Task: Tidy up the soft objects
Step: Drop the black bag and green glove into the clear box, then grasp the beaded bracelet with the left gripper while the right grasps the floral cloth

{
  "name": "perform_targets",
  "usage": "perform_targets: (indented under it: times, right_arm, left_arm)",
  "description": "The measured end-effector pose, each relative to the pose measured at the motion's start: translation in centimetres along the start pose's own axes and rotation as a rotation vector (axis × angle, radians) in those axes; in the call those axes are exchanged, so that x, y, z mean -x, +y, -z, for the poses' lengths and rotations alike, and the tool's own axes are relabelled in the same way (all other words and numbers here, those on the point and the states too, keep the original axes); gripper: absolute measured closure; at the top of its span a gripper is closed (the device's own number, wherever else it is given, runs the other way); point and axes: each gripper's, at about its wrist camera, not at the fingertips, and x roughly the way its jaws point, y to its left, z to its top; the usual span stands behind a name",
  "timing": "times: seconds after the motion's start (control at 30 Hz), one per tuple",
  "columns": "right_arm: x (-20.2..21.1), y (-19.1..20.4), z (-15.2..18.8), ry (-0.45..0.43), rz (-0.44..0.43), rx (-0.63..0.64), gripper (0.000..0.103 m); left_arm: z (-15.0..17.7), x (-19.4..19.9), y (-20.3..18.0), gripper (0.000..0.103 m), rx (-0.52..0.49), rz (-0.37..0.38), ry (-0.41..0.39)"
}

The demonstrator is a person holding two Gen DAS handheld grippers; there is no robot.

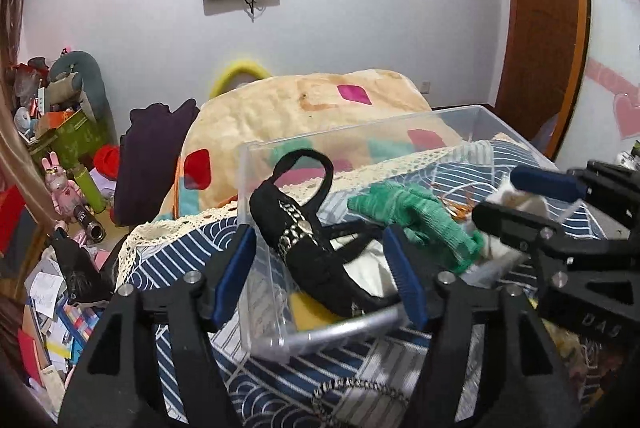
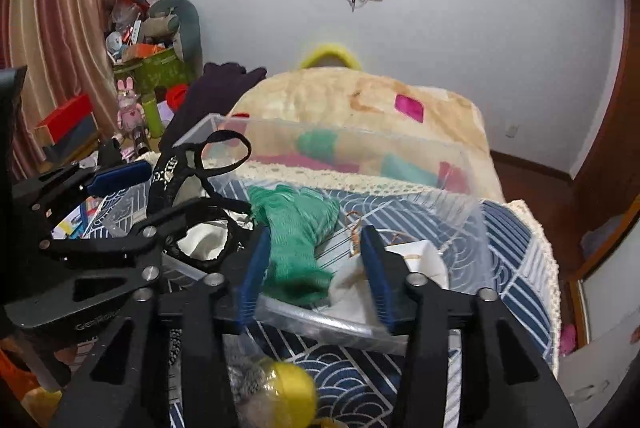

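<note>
1. While both tools hang over clear bin (image 1: 460, 119) on bed: step judged filling bin with soft items.
2. Left tool (image 1: 320, 268) wide open, empty; black strappy piece (image 1: 304, 244) between its fingers, draped over near rim.
3. Right tool (image 2: 316, 276) wide open, empty; green mesh cloth (image 2: 296, 228) just ahead inside bin.
4. Next, likely: close on black piece, lift clear of rim, drop inside.

Bed (image 1: 192, 260) covered with navy-and-white patterned spread (image 2: 516, 248), edged with cream lace trim (image 1: 160, 228). Clear plastic bin (image 1: 260, 268) set directly on spread, near front edge. Cream blanket with coloured patches (image 1: 304, 107) heaped on bed behind bin. Dark purple garment (image 1: 152, 155) draped at blanket's left side. Yellow ball (image 2: 294, 390) seen on spread in front of bin, blurred.
</note>
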Motion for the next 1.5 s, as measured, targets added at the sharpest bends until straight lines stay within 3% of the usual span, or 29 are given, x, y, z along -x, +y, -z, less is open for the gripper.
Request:
perform_targets:
  times: [0.23, 0.5, 0.6, 0.77, 1.1, 1.17, 1.23, 1.37, 1.5]
  right_arm:
    - [2.8, -0.6, 0.2, -0.071, 0.019, -0.005, 0.047]
    - [6.6, -0.9, 0.9, -0.16, -0.007, -0.015, 0.047]
    - [7.3, -0.8, 1.7, -0.168, -0.018, -0.016, 0.047]
    - [7.4, -0.9, 4.2, -0.134, -0.022, -0.033, 0.046]
    - [6.0, -1.2, 10.2, 0.002, -0.03, -0.075, 0.046]
    - [5.8, -0.9, 10.8, 0.018, -0.037, -0.078, 0.04]
    - [5.6, -0.5, 11.3, 0.018, -0.04, -0.075, 0.023]
    - [5.2, -0.3, 11.9, 0.026, -0.043, -0.072, 0.023]
    - [4.5, -0.1, 12.4, 0.05, -0.029, -0.063, 0.024]
  left_arm:
    - [0.3, 2.7, 1.5, 0.031, 0.061, 0.037, -0.021]
    - [1.7, 6.5, 2.8, 0.014, 0.08, 0.032, -0.087]
    - [3.1, 6.7, 2.9, 0.011, 0.063, 0.032, -0.065]
    - [5.7, 6.1, 2.4, 0.011, 0.048, 0.037, -0.004]
    - [10.2, 4.3, 2.1, 0.011, 0.116, 0.119, 0.132]
    - [10.9, 4.0, 1.6, 0.011, 0.112, 0.123, 0.144]
    - [11.4, 3.5, 1.0, 0.011, 0.103, 0.131, 0.161]
    - [11.8, 2.3, -0.3, 0.011, 0.079, 0.145, 0.195]
    - [11.3, 1.1, -1.3, 0.011, 0.047, 0.113, 0.197]
